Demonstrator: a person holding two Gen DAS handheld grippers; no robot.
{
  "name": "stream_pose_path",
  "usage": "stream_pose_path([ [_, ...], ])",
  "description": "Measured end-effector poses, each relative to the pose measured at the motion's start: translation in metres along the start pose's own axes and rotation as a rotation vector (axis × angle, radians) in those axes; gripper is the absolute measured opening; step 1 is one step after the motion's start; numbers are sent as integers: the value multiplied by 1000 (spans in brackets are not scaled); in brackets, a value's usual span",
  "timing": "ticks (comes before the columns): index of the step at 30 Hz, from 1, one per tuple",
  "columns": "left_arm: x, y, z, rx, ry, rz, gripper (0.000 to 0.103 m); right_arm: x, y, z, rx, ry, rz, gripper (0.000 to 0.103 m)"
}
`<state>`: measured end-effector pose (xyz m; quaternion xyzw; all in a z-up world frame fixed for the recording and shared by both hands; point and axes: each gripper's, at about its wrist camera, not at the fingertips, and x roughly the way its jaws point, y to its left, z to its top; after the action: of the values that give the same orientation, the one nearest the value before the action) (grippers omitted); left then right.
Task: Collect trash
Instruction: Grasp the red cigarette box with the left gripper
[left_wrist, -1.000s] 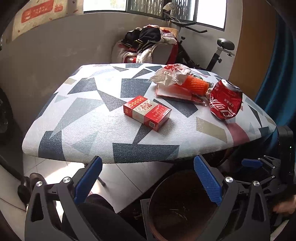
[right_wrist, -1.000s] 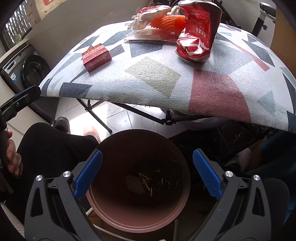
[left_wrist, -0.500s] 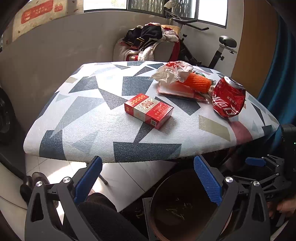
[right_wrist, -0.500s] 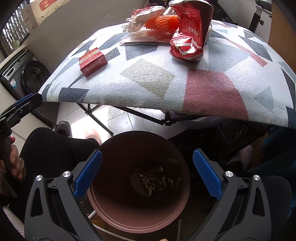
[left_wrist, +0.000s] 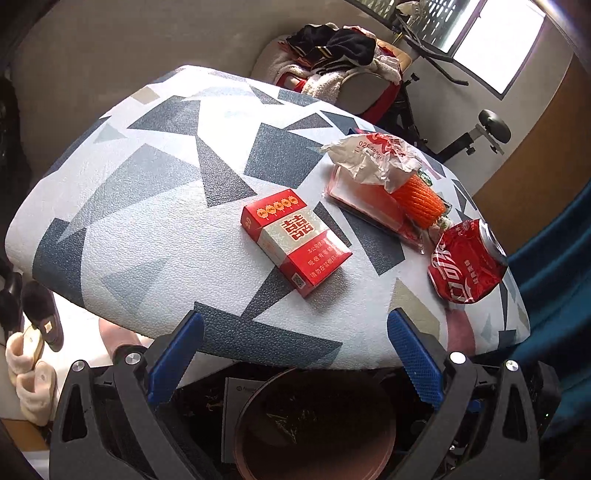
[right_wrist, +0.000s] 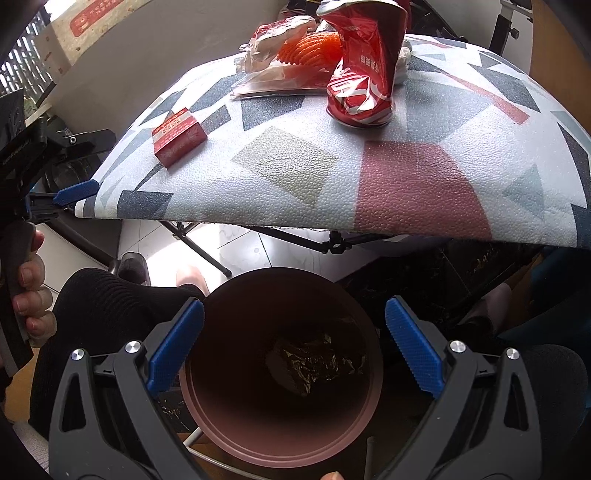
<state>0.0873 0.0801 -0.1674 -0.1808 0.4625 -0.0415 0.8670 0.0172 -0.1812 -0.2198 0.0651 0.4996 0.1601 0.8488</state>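
In the left wrist view the left gripper (left_wrist: 295, 354) hangs at the near edge of the counter (left_wrist: 155, 236), jaws wide apart and holding nothing. The red pack (left_wrist: 295, 242) lies flat on the counter straight ahead of the gap between the jaws, a little in from the near edge and clear of both pads. Farther back and to the right lies a clear wrapper (left_wrist: 373, 201) with crumpled paper (left_wrist: 373, 158) and an orange net sleeve (left_wrist: 419, 201) on it. A crushed red can (left_wrist: 465, 264) lies on its side just beside that pile, near the counter's right edge. Under the near edge, below the jaws, the rim of a brown bin (left_wrist: 314, 424) shows. In the right wrist view the right gripper (right_wrist: 293, 345) hangs over the bin (right_wrist: 221, 417), which stands on the floor under the counter's near edge; its jaws are wide apart and empty, and the bin's mouth lies between them. A dark crumpled wrapper (right_wrist: 314, 363) rests at the bottom of the bin. On the counter (right_wrist: 406, 184) above, the can (right_wrist: 364, 81) lies ahead of the jaws with the pile (right_wrist: 291, 62) behind it toward the far edge, and the pack (right_wrist: 179, 134) sits near the left edge. At the left a hand (right_wrist: 31, 295) grips the handle of the other gripper, whose blue pad (right_wrist: 75, 192) reaches the counter's left corner.
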Motion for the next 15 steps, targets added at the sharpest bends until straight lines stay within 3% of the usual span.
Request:
stream_pose_path([
  [4,33,6,33,-184,55,18,97,1,-3,1,11,4,10,97],
  [8,57,-5,58,-198,65,91,97,-1,-10,2,34,1,22,97],
  [15,91,-15,73,-172,91,329,97,0,-16,5,66,6,33,97],
])
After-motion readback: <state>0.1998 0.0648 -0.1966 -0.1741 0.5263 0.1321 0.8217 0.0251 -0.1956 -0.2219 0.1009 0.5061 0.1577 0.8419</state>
